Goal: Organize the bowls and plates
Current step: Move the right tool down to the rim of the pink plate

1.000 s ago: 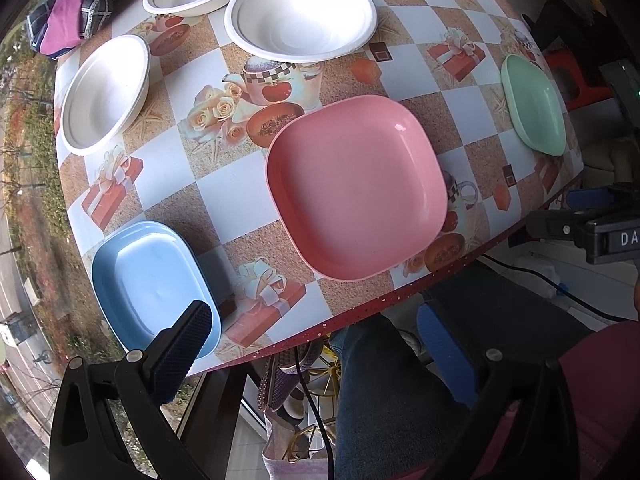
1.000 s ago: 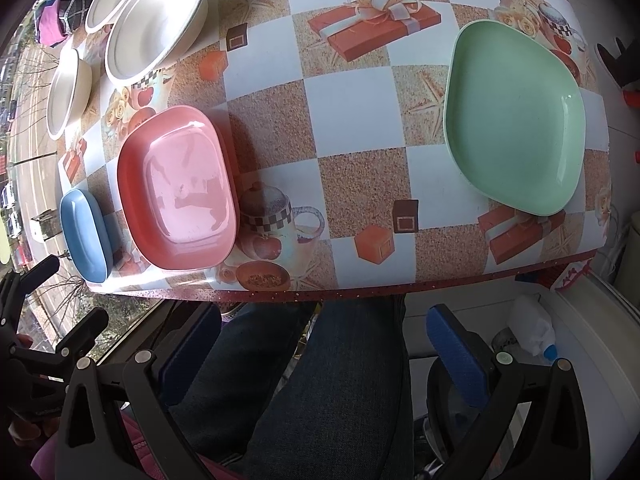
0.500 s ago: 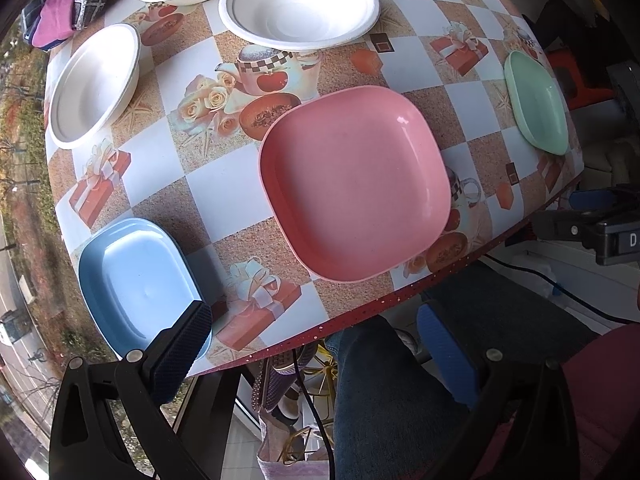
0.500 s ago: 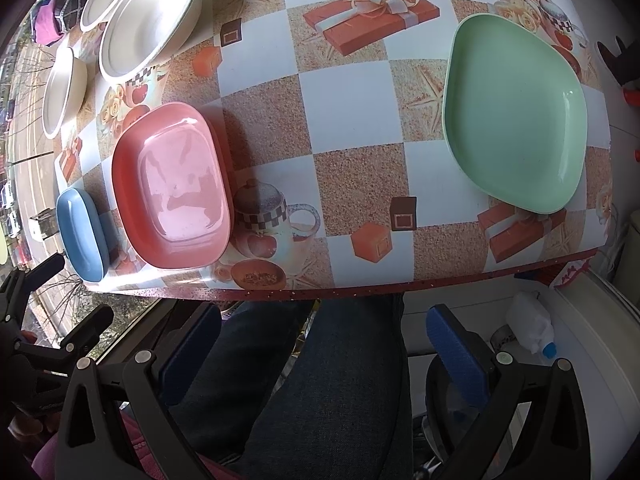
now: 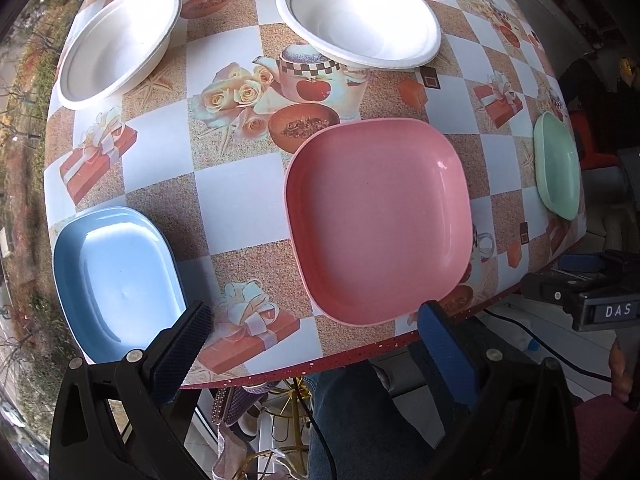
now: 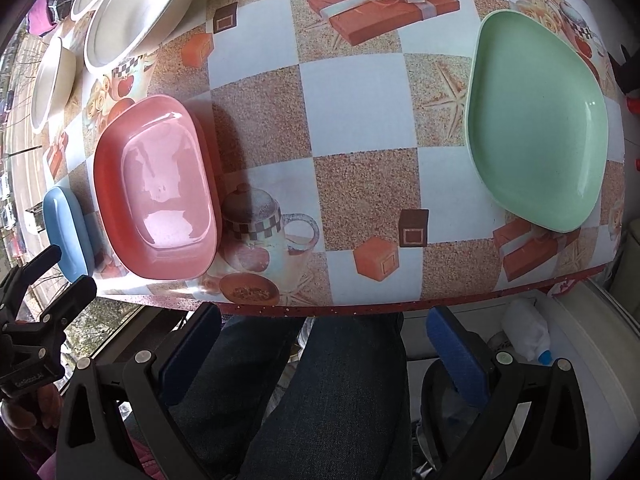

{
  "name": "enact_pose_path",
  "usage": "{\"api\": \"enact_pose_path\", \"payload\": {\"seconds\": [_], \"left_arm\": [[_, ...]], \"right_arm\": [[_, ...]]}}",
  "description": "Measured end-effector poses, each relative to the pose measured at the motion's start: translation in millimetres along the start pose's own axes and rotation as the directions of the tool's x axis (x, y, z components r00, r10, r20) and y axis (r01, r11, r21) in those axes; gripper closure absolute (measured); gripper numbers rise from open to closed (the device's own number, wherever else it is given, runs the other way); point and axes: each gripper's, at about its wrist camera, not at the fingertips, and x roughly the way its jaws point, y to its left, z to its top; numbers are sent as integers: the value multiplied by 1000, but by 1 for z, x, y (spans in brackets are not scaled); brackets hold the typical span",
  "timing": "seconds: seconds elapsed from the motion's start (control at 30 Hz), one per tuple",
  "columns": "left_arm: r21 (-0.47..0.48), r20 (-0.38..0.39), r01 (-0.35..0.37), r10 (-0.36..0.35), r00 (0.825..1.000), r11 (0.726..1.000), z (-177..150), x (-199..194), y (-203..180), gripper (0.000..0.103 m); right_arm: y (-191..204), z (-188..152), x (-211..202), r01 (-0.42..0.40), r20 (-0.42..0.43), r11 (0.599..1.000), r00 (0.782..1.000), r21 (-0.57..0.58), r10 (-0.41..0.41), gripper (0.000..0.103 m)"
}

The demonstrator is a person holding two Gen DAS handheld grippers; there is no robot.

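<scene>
Both grippers gape empty; green plate (image 6: 536,120) lies diamond-wise, corner toward table edge

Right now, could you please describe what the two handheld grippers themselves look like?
Both match: the left gripper and right gripper have black plastic triangular-cutout frames with silver screws and blue textured pads. Seen from the left, the right one carries a white "DAS" label; a black cable runs nearby.

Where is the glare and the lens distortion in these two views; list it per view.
Left wrist view: glare washes out the round white paper bowl and sheens the blue rounded plastic plate; the table edge bows. Right wrist view: window reflections on the pink square plastic plate, which casts a shadow rightward; the green plate looks stretched.
</scene>
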Motion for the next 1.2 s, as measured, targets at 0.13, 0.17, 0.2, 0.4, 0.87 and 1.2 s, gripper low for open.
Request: {"api": "enact_pose_path", "payload": {"seconds": [0.13,0.17,0.2,0.4,0.87,1.2], "left_arm": [[-23,6,11,-11,1000,1000,4,12,0,0],[-19,9,5,-5,1000,1000,5,15,-2,0],[-19,10,-9,9,1000,1000,6,18,-3,0],[-109,46,-46,51,998,993,11,27,5,0],[-138,56,-100,108,993,985,32,56,-19,0],[-92,67,-114,120,990,989,59,65,-17,0]], "right_arm": [[5,7,5,11,21,1000,1000,-22,-11,0],[7,9,5,15,36,999,999,-28,-14,0],[9,14,3,21,57,999,998,-36,-18,0],[28,47,6,37,143,998,989,-43,-30,0],[18,73,39,155,106,986,983,-66,-147,0],[17,78,39,140,155,989,979,-53,-131,0]]}}
